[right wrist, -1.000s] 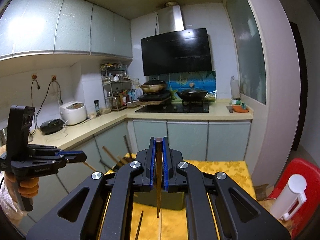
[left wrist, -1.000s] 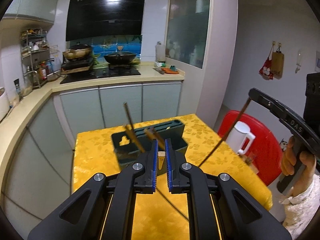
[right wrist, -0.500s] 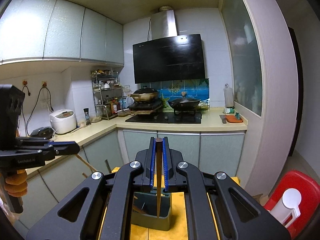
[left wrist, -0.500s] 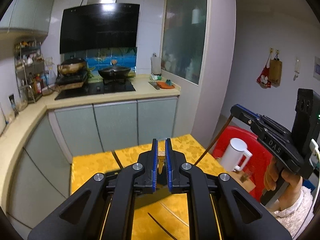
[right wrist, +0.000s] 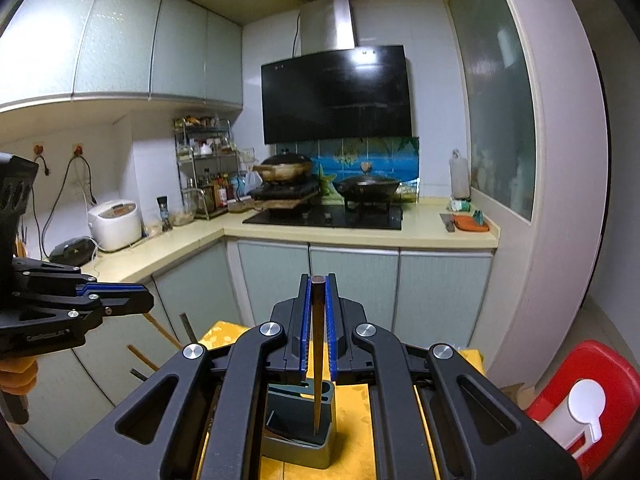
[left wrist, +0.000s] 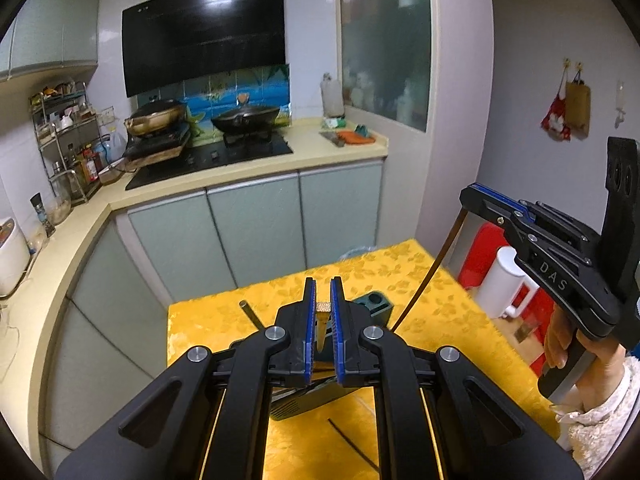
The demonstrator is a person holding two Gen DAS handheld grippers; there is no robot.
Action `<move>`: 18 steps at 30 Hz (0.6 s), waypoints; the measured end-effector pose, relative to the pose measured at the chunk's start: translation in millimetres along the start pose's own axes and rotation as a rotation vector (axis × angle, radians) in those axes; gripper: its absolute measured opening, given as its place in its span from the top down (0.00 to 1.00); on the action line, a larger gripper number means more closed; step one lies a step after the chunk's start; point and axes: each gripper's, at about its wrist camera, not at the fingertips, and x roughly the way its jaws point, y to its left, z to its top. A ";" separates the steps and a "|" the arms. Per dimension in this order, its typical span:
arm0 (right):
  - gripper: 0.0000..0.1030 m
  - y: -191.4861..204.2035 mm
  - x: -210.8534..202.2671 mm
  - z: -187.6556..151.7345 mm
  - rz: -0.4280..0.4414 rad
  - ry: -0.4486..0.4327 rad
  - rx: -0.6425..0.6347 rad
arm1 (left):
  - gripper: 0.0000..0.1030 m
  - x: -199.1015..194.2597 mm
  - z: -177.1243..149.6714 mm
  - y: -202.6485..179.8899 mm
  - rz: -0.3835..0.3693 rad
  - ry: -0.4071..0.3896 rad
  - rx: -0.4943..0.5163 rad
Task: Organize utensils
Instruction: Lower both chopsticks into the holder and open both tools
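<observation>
White letters "DAS" printed along the side of the black right gripper (left wrist: 467, 199), seen from the left wrist view. Small pale lettering on the side of the left gripper (right wrist: 138, 306), seen from the right wrist view, too blurred to read.

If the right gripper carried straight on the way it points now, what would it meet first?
Probably the cabinet doors under the counter. The right gripper, shut on a dark chopstick, points above the utensil holder on the table; depth is unclear.
</observation>
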 end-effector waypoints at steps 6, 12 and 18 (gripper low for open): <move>0.93 1.5 22.9 -17.6 -0.012 0.060 0.001 | 0.93 30.3 -13.1 2.7 0.057 0.054 0.016; 0.93 6.7 36.3 -30.0 -0.008 0.111 -0.011 | 0.93 45.7 -21.8 12.0 0.073 0.063 -0.017; 0.91 10.2 38.2 -34.0 0.015 0.132 -0.009 | 0.79 41.1 -22.0 18.0 0.069 0.045 -0.049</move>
